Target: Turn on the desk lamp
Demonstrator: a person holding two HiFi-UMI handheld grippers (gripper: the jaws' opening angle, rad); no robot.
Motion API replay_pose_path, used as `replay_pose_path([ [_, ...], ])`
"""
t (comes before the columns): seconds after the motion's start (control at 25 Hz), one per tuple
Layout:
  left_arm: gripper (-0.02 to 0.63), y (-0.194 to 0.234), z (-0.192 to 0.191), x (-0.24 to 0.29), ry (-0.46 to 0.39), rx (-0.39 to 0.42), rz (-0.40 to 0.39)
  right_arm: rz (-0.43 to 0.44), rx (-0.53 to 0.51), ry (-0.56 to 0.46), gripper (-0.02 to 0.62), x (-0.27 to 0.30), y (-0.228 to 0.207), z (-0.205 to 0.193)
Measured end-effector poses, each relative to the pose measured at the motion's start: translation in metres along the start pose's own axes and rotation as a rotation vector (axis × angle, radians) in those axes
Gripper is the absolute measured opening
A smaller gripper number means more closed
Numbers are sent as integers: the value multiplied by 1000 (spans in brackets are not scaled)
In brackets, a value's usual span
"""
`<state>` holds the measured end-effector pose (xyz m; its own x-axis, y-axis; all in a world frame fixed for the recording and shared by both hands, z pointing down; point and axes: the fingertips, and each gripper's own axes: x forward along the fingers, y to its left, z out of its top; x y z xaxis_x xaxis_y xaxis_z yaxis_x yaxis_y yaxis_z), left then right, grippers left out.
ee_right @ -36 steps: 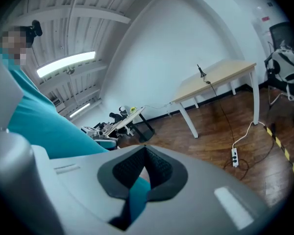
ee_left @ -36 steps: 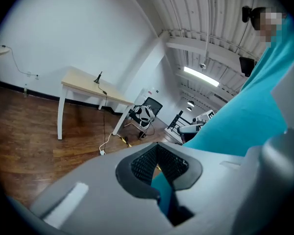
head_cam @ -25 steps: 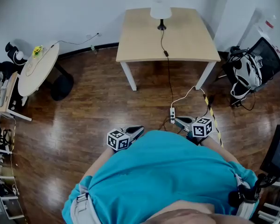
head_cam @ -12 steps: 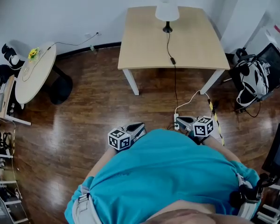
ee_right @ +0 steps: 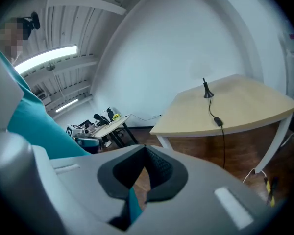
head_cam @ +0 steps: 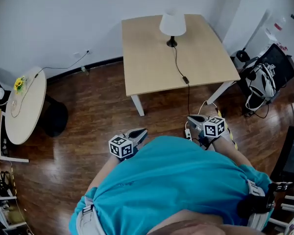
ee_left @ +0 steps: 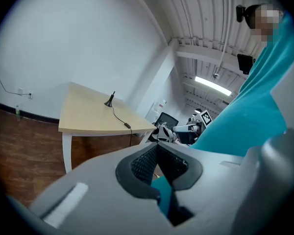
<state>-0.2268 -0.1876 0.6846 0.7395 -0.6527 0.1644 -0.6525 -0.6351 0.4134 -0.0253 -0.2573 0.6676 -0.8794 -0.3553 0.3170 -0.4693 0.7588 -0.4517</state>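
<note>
Wooden floor lies between us and the pale desk, which stands by the white wall, well ahead of both claws. We hold the left claw and the right claw close to our body, and each one has its pads pressed together at the tips with nothing between them. The desk lamp stands upright far in front of the right claw, at the far side of the desk, with a white shade on a thin dark stem. Its cord runs toward us and carries a small dark block near the front edge of the desk; we judge that this is the switch. The lamp looks light and easy to tip, and the block is small, hard and free to slide, so we think one claw should steady it from the sides while the other presses its button.
</note>
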Motion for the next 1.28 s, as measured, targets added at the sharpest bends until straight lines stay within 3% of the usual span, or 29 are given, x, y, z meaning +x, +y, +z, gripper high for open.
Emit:
replay_pose_path([
  [0.24,2,47,45,14,-62,-56,4,-51,22,-1,2,21,-39,36],
  [0.4,2,62,53,42,-45,-30,40,-52,22,1,2,30,-91,41],
  [0.64,2,119,90,104,-38,-29,151,-20,21,31,2,71,-197,73],
  [0.84,2,145,112,161,-46,-33,227,13,-49,70,2,86,-262,95],
  [1.04,2,178,124,241,-5,-33,284,4,-51,85,2,97,-353,107],
  [1.28,2,208,125,294,98,-48,255,-65,-37,135,2,114,-420,104],
])
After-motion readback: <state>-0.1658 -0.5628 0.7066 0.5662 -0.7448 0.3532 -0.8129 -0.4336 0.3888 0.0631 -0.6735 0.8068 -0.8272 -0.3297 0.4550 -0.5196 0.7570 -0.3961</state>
